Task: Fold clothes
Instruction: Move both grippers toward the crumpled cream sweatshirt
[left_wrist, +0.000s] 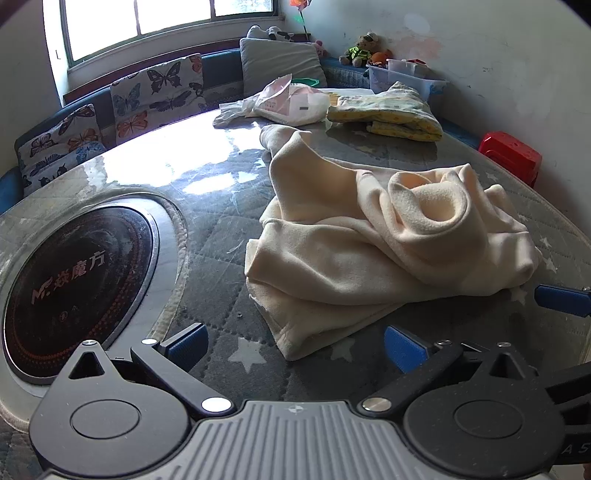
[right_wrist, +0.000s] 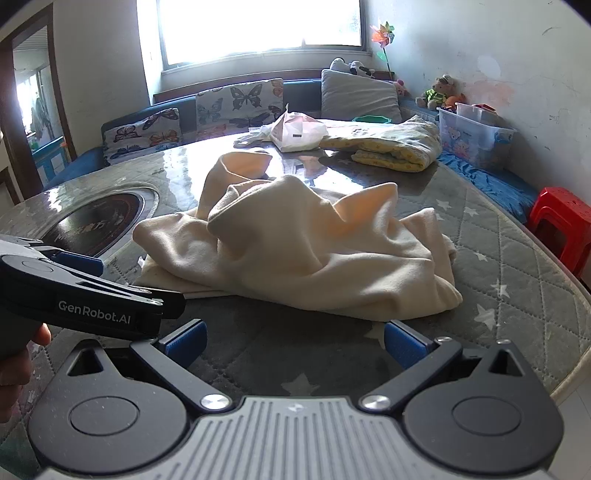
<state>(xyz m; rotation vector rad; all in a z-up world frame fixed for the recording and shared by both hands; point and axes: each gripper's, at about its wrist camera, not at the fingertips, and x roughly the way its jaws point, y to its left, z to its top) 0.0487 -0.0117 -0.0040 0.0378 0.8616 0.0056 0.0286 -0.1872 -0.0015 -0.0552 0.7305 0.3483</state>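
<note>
A crumpled cream fleece garment (left_wrist: 369, 236) lies in a heap on the round table; it also shows in the right wrist view (right_wrist: 295, 243). My left gripper (left_wrist: 295, 345) is open and empty, its blue pads (left_wrist: 188, 343) just short of the garment's near hem. My right gripper (right_wrist: 293, 343) is open and empty, just short of the garment's near edge. The left gripper's body (right_wrist: 85, 295) shows at the left of the right wrist view, beside the garment's left side. A blue fingertip (left_wrist: 561, 299) of the right gripper shows at the right edge of the left wrist view.
The table (left_wrist: 221, 236) has a quilted grey star-print cover under glass and a round black cooktop (left_wrist: 74, 280) set in it. At its far side lie a folded yellow garment (left_wrist: 391, 110) and a pink-white bag (left_wrist: 291, 103). A red stool (right_wrist: 561, 221) stands to the right.
</note>
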